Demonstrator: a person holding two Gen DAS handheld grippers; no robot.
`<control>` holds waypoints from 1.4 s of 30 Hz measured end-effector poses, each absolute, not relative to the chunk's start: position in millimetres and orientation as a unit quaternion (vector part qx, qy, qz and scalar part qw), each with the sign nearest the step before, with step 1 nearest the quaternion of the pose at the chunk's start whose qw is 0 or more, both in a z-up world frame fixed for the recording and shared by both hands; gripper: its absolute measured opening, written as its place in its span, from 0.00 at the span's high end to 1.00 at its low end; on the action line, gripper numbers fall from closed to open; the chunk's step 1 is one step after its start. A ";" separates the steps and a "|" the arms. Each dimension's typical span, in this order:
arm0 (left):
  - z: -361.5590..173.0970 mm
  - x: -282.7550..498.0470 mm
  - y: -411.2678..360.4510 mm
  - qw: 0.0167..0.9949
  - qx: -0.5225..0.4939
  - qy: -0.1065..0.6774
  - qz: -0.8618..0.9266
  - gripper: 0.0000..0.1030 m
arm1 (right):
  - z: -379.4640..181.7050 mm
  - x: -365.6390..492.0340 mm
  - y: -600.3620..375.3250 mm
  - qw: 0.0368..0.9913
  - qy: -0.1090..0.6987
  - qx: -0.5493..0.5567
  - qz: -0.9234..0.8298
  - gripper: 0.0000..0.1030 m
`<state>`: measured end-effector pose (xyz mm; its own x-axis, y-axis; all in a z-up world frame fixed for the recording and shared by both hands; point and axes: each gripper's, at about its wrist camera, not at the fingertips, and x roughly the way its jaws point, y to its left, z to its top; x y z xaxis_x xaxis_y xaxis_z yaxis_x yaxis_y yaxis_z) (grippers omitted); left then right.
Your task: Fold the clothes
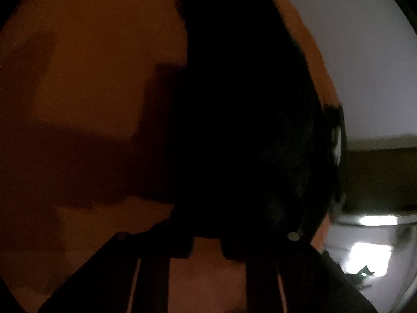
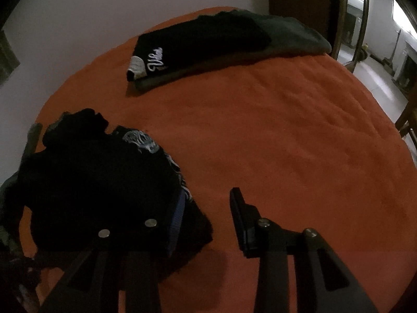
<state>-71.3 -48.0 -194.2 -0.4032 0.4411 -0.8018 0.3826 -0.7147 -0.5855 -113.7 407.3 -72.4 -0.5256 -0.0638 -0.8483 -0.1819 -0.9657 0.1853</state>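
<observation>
In the left wrist view a black garment (image 1: 242, 130) hangs close in front of the lens and blocks most of the picture. Its lower end runs down into my left gripper (image 1: 208, 242), whose fingers are closed on the cloth. The orange bed cover (image 1: 91, 78) lies behind it in dim light. In the right wrist view my right gripper (image 2: 208, 208) stands open over the orange cover (image 2: 286, 130), bare cover between its fingers. Its left finger (image 2: 177, 219) overlaps the edge of a crumpled black garment with a white print (image 2: 91, 172).
A folded stack lies at the far side: a black piece with white script (image 2: 198, 41) on a grey-green one (image 2: 294, 36). A white wall (image 2: 104, 13) stands behind the bed. A wooden frame (image 2: 336, 13) and pale floor (image 2: 378, 78) are at the right.
</observation>
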 end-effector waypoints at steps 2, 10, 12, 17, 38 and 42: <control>-175.1 -58.5 -72.6 0.013 -0.528 -0.381 0.759 0.87 | -60.3 -114.2 401.7 0.023 0.123 -0.476 0.871 0.67; -195.1 -13.7 -83.0 0.046 -0.570 -0.356 0.739 0.76 | -1.3 -154.0 277.1 -0.227 -0.085 -0.441 0.864 0.58; -199.5 -14.7 -76.5 0.048 -0.566 -0.384 0.728 0.67 | 17.3 -169.5 223.2 -0.299 -0.140 -0.433 0.839 0.47; -207.5 -19.5 -91.2 0.041 -0.555 -0.436 0.708 0.51 | 39.5 -208.5 84.2 -0.429 -0.229 -0.477 0.732 0.36; -212.9 -0.2 -106.5 0.028 -0.558 -0.416 0.718 0.90 | -102.4 -121.2 -278.6 -0.433 -0.591 -0.470 0.493 0.36; -213.7 6.7 -112.3 0.021 -0.563 -0.410 0.717 0.90 | -122.2 -118.3 -285.3 -0.409 -0.620 -0.462 0.485 0.36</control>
